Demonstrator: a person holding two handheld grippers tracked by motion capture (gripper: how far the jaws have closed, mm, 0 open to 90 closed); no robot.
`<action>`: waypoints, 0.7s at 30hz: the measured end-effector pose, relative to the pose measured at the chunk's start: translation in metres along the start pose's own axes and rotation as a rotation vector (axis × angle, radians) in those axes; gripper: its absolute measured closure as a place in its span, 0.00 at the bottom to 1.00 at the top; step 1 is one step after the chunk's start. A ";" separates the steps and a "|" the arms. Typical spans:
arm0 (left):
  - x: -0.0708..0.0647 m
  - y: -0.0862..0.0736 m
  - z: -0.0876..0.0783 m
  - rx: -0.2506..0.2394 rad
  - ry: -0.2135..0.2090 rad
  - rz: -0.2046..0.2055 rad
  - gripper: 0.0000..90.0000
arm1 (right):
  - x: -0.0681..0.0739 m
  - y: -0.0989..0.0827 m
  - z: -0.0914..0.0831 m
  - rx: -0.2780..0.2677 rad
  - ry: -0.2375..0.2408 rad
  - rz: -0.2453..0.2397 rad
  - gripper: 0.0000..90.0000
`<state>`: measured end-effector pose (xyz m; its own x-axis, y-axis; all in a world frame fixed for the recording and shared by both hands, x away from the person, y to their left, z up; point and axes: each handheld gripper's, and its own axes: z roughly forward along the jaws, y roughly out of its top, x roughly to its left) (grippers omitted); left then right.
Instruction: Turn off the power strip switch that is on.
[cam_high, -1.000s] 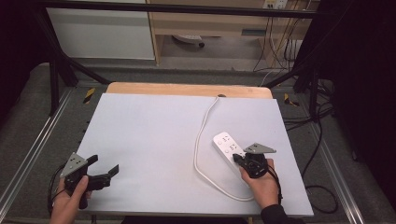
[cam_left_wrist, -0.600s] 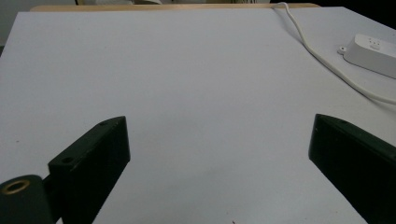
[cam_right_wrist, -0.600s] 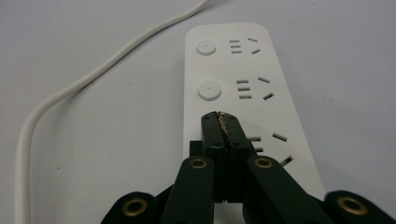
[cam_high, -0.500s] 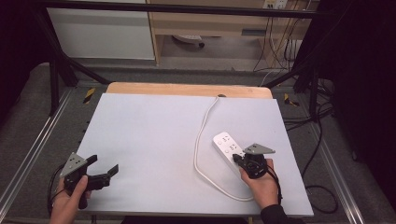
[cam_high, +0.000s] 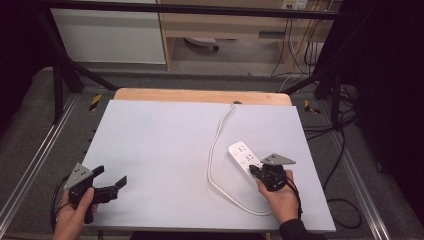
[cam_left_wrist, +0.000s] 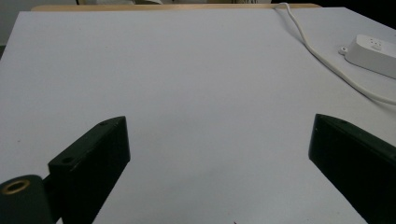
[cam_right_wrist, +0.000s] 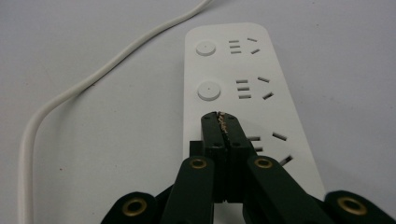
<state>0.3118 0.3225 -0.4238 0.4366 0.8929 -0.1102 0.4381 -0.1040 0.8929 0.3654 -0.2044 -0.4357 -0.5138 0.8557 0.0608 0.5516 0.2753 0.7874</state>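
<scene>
Power strip (cam_high: 245, 159) lies right of centre in the high view, flat on the pale grey worktop (cam_high: 165, 150), its white cord (cam_high: 216, 150) looping down toward the lower edge and also running up to the far rim. It looks like a rigid moulded plastic bar, smooth and a bit slick, light enough to skid if pushed from one end; I'd judge the long side walls the sensible place to pinch it, not the rounded corners. The cord is limp and would drag behind. In the right gripper view its top shows round buttons beside slotted sockets.

Right tool (cam_right_wrist: 223, 122) has its jaws pressed together, tips resting over a button spot on the strip. Left tool (cam_high: 107, 181), at lower left, stands spread wide over bare worktop, holding nothing.
</scene>
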 end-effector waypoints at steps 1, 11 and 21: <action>0.000 0.000 0.000 0.001 0.001 0.001 0.06 | 0.000 0.000 0.000 0.000 0.000 0.001 1.00; 0.000 0.000 0.000 0.003 -0.001 0.002 0.06 | 0.000 0.001 0.000 0.007 0.000 0.002 1.00; 0.000 0.000 0.000 0.004 0.000 0.004 0.06 | -0.001 0.002 0.001 0.005 0.015 0.001 1.00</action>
<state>0.3120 0.3229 -0.4242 0.4387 0.8923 -0.1068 0.4393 -0.1093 0.8916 0.3674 -0.2041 -0.4346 -0.5229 0.8495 0.0707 0.5557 0.2768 0.7840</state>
